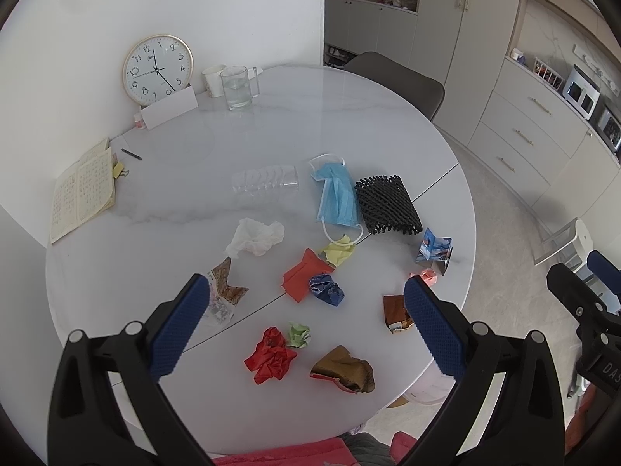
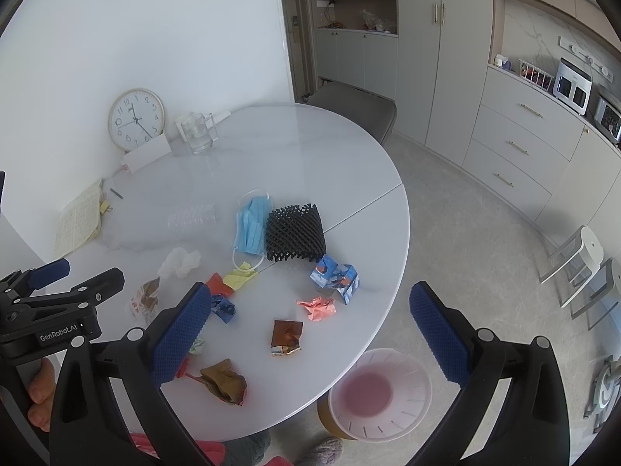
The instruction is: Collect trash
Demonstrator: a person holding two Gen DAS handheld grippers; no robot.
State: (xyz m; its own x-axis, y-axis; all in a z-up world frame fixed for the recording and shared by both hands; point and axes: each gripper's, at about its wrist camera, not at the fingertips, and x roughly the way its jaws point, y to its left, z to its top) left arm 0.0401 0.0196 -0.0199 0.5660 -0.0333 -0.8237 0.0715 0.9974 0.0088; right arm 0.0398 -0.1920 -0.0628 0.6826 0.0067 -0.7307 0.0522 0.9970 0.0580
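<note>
Trash is lying scattered over the near half of the round white table (image 1: 349, 116). Left gripper (image 1: 306, 322) is hovering above the near edge with its blue-padded fingers (image 1: 182, 326) spread wide, gripping nothing. Right gripper (image 2: 308, 328) is hovering beside it, fingers (image 2: 438, 334) likewise spread wide and empty; its right finger is hanging out past the table edge, over the floor.

Items on the table: a blue face mask (image 1: 335, 194) is lying just beside a black foam net (image 1: 388, 206), the two touching along one edge. A clear plastic tray (image 1: 266, 184) is sitting left of the mask. A crumpled white tissue (image 1: 256, 237) is resting nearer in, with a brown printed wrapper (image 1: 227, 291) partly behind the left finger. An orange paper (image 1: 304, 277), a yellow paper (image 1: 339, 252) and a blue foil ball (image 1: 326, 289) are clustering together mid-table. A red crumpled sheet (image 1: 271, 357) is touching a small green scrap (image 1: 299, 334). A brown wrapper (image 1: 343, 369) is lying closest to the near edge. A blue printed carton (image 2: 335, 277), a pink paper (image 2: 318, 306) and a brown foil packet (image 2: 287, 336) are sitting toward the right edge.

A pink basket (image 2: 378, 394) is standing on the floor, partly under the table rim. A clock (image 1: 157, 68), a glass pitcher (image 1: 236, 87) and an open notebook (image 1: 83, 190) are sitting at the far side.
</note>
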